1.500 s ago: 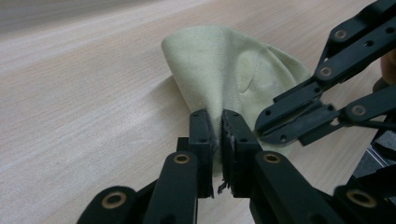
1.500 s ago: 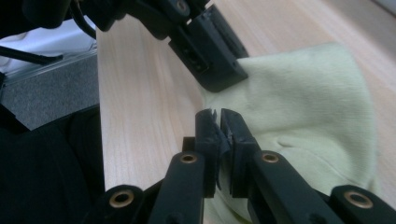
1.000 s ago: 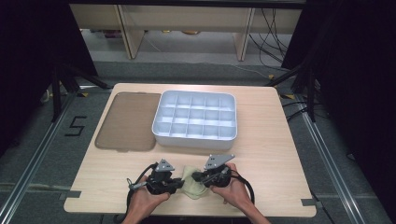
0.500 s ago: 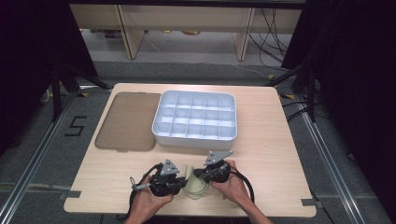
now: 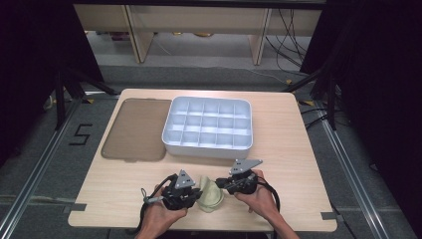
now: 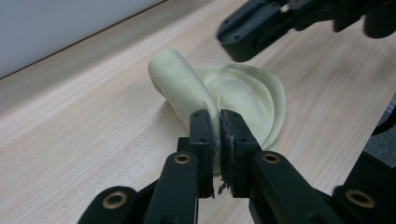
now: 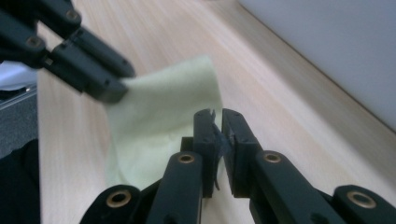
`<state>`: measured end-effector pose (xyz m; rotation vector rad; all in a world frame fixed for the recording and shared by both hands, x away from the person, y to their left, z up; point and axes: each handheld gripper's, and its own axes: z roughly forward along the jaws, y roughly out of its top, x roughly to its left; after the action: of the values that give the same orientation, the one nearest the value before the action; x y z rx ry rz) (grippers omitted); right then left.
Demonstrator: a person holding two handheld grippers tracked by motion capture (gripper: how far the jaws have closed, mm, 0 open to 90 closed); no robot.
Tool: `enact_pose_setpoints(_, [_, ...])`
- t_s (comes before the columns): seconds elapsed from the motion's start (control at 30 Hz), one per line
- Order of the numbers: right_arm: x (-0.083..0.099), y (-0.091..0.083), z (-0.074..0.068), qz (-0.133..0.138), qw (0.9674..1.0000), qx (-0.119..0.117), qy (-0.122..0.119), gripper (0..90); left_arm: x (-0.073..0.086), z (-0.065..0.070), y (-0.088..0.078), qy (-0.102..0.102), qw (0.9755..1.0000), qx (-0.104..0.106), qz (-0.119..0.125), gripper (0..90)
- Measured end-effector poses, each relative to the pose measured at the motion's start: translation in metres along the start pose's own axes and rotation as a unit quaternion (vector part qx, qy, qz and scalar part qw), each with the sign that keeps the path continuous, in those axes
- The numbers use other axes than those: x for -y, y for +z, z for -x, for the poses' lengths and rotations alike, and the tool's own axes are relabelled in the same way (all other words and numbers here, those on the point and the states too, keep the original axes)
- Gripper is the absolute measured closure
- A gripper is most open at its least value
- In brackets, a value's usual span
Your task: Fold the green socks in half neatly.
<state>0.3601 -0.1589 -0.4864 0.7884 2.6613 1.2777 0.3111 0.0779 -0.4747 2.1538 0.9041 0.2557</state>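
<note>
At lower centre of the high view, the left gripper (image 5: 195, 195) and right gripper (image 5: 222, 183) each pinched an edge of the pale yellow cloth (image 5: 211, 195) on the tabletop (image 5: 288, 144), jaws nearly closed. The folding step appeared underway; next, one held edge probably needed carrying across the other.

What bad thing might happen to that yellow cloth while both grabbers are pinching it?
1. The left gripper pinches only a thin edge of the yellow cloth, so a pull might slip it free.
2. The right gripper is also shut on an edge; if the hands move apart unevenly, the fold may come undone.
3. The cloth sits near the table's front edge, so a dropped cloth might slide off.
</note>
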Motion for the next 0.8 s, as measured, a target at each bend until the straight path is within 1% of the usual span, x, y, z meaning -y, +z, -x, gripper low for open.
enact_pose_setpoints(0.03, [0.002, -0.002, 0.0, -0.001, 1.0, 0.003, -0.007, 84.7, 0.0, 0.001, -0.001, 0.0, 1.0, 0.003, -0.001, 83.5])
enact_pose_setpoints(0.07, [0.004, -0.003, -0.001, -0.008, 0.9999, 0.0, -0.006, 84.7, 0.0, 0.001, 0.0, -0.001, 1.0, 0.0, 0.001, 83.5])
enact_pose_setpoints(0.1, [0.007, -0.003, -0.001, -0.011, 0.9999, -0.001, -0.004, 84.6, -0.001, 0.001, -0.001, 0.007, 1.0, -0.004, -0.001, 83.5])
enact_pose_setpoints(0.13, [0.008, -0.003, -0.001, -0.019, 0.9998, -0.002, -0.006, 84.6, -0.001, 0.003, -0.001, 0.007, 1.0, -0.002, 0.0, 83.4])
enact_pose_setpoints(0.17, [0.01, -0.002, -0.002, -0.024, 0.9997, -0.003, -0.003, 84.6, -0.001, 0.004, -0.001, 0.002, 1.0, 0.001, 0.002, 83.4])
enact_pose_setpoints(0.2, [0.011, 0.001, -0.001, -0.031, 0.9995, -0.005, -0.006, 84.6, -0.002, 0.004, -0.001, 0.01, 1.0, -0.003, 0.001, 83.4])
enact_pose_setpoints(0.23, [0.012, 0.003, -0.003, -0.042, 0.9991, -0.008, 0.0, 84.6, -0.002, 0.005, -0.001, 0.004, 1.0, 0.003, 0.002, 83.4])
enact_pose_setpoints(0.27, [0.013, 0.007, -0.002, -0.05, 0.9987, -0.002, -0.01, 84.6, -0.003, 0.005, -0.001, 0.011, 0.9999, 0.003, 0.002, 83.4])
enact_pose_setpoints(0.3, [0.013, 0.009, -0.002, -0.053, 0.9985, -0.004, -0.013, 84.7, -0.003, 0.005, -0.001, 0.011, 0.9999, 0.003, 0.002, 83.4])
enact_pose_setpoints(0.33, [0.014, 0.011, -0.003, -0.057, 0.9983, -0.006, -0.01, 84.8, -0.003, 0.007, 0.001, 0.011, 0.9999, 0.003, 0.007, 83.3])
enact_pose_setpoints(0.37, [0.014, 0.012, -0.004, -0.059, 0.9982, -0.007, -0.007, 84.9, -0.004, 0.008, 0.001, 0.015, 0.9999, 0.002, 0.007, 83.4])
enact_pose_setpoints(0.4, [0.014, 0.012, -0.003, -0.06, 0.9981, -0.008, -0.007, 84.9, -0.004, 0.009, 0.001, 0.021, 0.9997, 0.005, 0.01, 83.4])
enact_pose_setpoints(0.43, [0.014, 0.012, -0.003, -0.059, 0.9982, -0.005, -0.011, 84.9, -0.004, 0.011, 0.002, 0.021, 0.9997, 0.004, 0.011, 83.4])
enact_pose_setpoints(0.47, [0.014, 0.012, -0.003, -0.061, 0.9981, -0.007, -0.007, 84.9, -0.005, 0.013, 0.002, 0.024, 0.9996, 0.009, 0.012, 83.3])
enact_pose_setpoints(0.53, [0.014, 0.013, -0.002, -0.06, 0.9981, -0.005, -0.009, 84.9, -0.005, 0.018, 0.005, 0.036, 0.9992, 0.014, 0.008, 83.3])
enact_pose_setpoints(0.57, [0.015, 0.013, -0.003, -0.061, 0.9981, -0.006, -0.004, 84.9, -0.004, 0.021, 0.007, 0.038, 0.9992, 0.014, 0.005, 83.3])
enact_pose_setpoints(0.6, [0.015, 0.013, -0.003, -0.061, 0.9981, -0.007, -0.003, 84.9, -0.004, 0.024, 0.009, 0.051, 0.9986, 0.014, 0.001, 83.3])
enact_pose_setpoints(0.63, [0.014, 0.013, -0.003, -0.063, 0.998, -0.009, 0.001, 84.9, -0.004, 0.025, 0.01, 0.059, 0.9981, 0.018, 0.0, 83.3])
enact_pose_setpoints(0.7, [0.014, 0.013, -0.002, -0.061, 0.9981, -0.009, -0.008, 84.8, -0.004, 0.03, 0.014, 0.06, 0.998, 0.019, -0.005, 83.2])
enact_pose_setpoints(0.77, [0.014, 0.013, -0.003, -0.063, 0.998, -0.008, 0.0, 84.8, -0.005, 0.032, 0.017, 0.069, 0.9975, 0.017, -0.008, 83.2])
enact_pose_setpoints(0.8, [0.015, 0.014, -0.002, -0.062, 0.9981, -0.009, -0.004, 84.8, -0.005, 0.034, 0.019, 0.07, 0.9973, 0.02, -0.007, 83.2])
